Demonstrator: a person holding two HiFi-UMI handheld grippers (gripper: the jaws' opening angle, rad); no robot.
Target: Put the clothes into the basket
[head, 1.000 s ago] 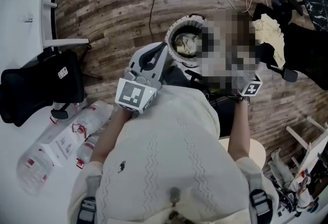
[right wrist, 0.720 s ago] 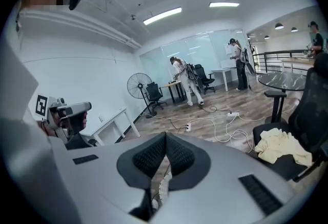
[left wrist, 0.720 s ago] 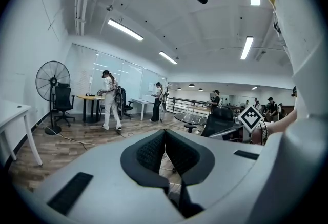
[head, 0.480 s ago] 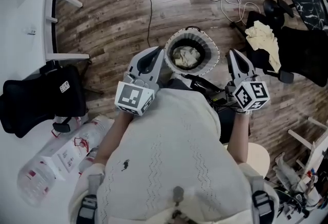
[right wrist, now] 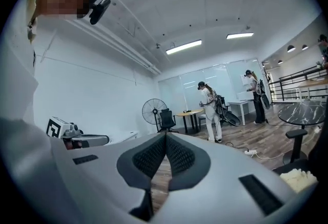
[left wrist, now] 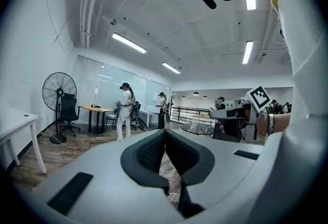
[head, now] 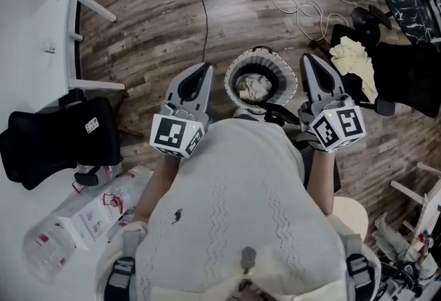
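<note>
Your left tool (head: 204, 69) has its jaws pressed together with nothing between them; your right tool (head: 307, 58) is likewise closed and empty; they flank the basket (head: 289, 79), which stands on the wooden floor (head: 158, 24); pale clothes (head: 253, 88) lie inside the basket; another pale cloth (head: 353, 58) is draped on the black chair (head: 406, 72) at your right.

Cream clothes (head: 252, 88) in white basket (head: 261, 53); brown wood-grain floor (head: 158, 24)
</note>
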